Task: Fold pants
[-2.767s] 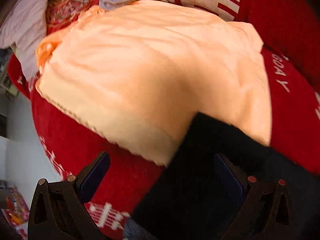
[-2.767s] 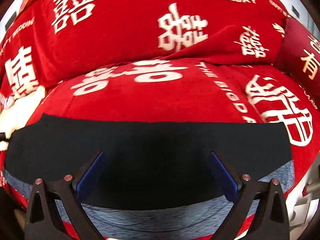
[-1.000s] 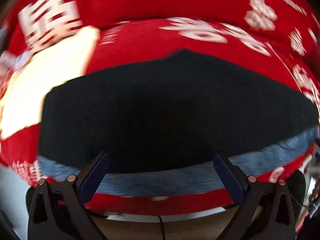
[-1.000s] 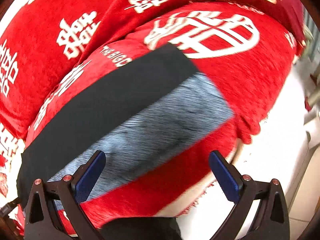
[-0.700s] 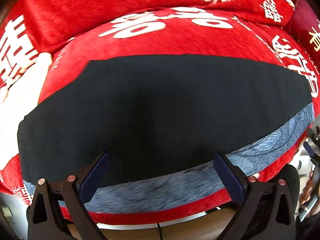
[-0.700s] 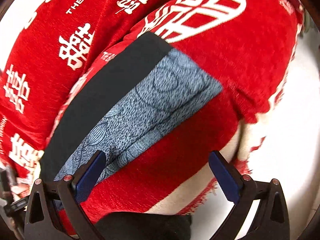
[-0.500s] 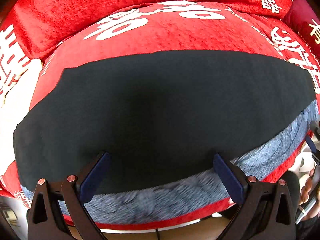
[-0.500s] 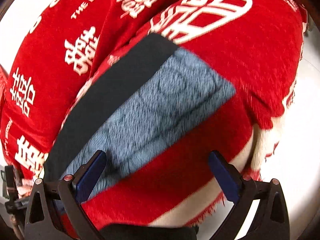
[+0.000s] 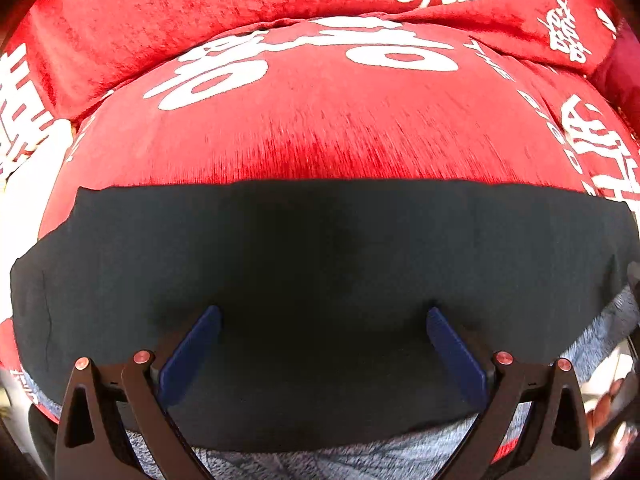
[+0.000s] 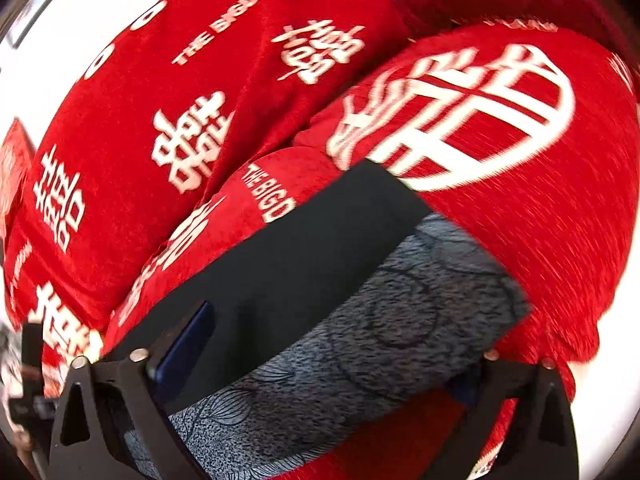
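Two grippers: left [image 9: 323, 322] and right [image 10: 328, 344], fingers spread.
Pants [image 9: 320, 280]: nearer than before; flat on sofa [image 9: 320, 120].

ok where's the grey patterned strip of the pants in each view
Left wrist: the grey strip runs along the bottom edge, under the black pants, rising at far right.
Right wrist: grey strip slants across the lower centre.
Shared landmark: the red cover with white characters.

You're over a red sofa cover [image 9: 320, 128] with white characters. Its back cushion [image 9: 248, 4] rises behind the seat. White floor [image 10: 608, 392] shows past the seat's right edge.
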The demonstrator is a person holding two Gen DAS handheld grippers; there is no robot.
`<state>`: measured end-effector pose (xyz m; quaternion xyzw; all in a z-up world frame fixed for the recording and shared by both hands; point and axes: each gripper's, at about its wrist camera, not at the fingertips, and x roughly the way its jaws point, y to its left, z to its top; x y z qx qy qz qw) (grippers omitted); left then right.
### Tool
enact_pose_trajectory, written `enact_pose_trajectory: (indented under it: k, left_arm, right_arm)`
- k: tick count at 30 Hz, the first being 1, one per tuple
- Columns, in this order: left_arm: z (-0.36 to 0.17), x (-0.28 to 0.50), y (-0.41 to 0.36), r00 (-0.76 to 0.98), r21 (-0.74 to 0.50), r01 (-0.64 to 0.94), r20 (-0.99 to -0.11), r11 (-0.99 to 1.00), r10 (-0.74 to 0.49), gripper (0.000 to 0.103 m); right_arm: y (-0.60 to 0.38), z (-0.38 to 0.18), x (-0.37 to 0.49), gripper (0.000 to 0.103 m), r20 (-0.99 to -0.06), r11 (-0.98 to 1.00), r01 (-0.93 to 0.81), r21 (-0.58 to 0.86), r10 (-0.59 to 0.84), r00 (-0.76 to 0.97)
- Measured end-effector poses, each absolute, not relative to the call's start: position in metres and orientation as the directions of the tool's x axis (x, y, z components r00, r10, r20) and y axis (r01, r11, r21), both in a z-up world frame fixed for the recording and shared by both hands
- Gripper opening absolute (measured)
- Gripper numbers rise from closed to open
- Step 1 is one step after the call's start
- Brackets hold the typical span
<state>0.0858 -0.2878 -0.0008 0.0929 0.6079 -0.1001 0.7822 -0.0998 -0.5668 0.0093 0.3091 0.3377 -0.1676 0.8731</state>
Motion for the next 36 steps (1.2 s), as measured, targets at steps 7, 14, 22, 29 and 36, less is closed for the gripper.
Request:
enact_pose_trajectory:
  k: [7,14,22,29,36]
  left_arm:
    - [0.004,0.088,-0.287,0.215,-0.022,0.236,-0.974,0.971,-0.074,0.103]
    - [-0.001,0.076,-0.304,0.313,0.091,0.262,-0.95,0.961,0.005,0.103]
    - [0.002,0.083,-0.31,0.309,0.109,0.347,-0.951,0.932,-0.004,0.103]
    - [0.04,0.113,-0.244,0.25,-0.065,0.296,-0.958,0.953,-0.143,0.103]
    - [0.049,0.13,-0.118,0.268,-0.162,0.117,-0.945,0.98,-0.188,0.103]
  right_arm:
    - [-0.578,0.008,-0.105,0.036,-0.706,0.739,0.508,0.443,-0.063,0.706]
    - [-0.57,0.031,-0.102,0.021,-0.701,0.762,0.505,0.404,-0.096,0.706]
    - [-0.506,0.114,-0.086,0.019,-0.624,0.881,0.407,0.24,-0.181,0.76]
    - [-0.414,0.153,-0.054,0.019,-0.587,0.966,0.256,0.034,-0.188,0.788]
    - [-0.312,0.158,-0.035,0.019,-0.563,0.993,0.088,-0.075,-0.115,0.818]
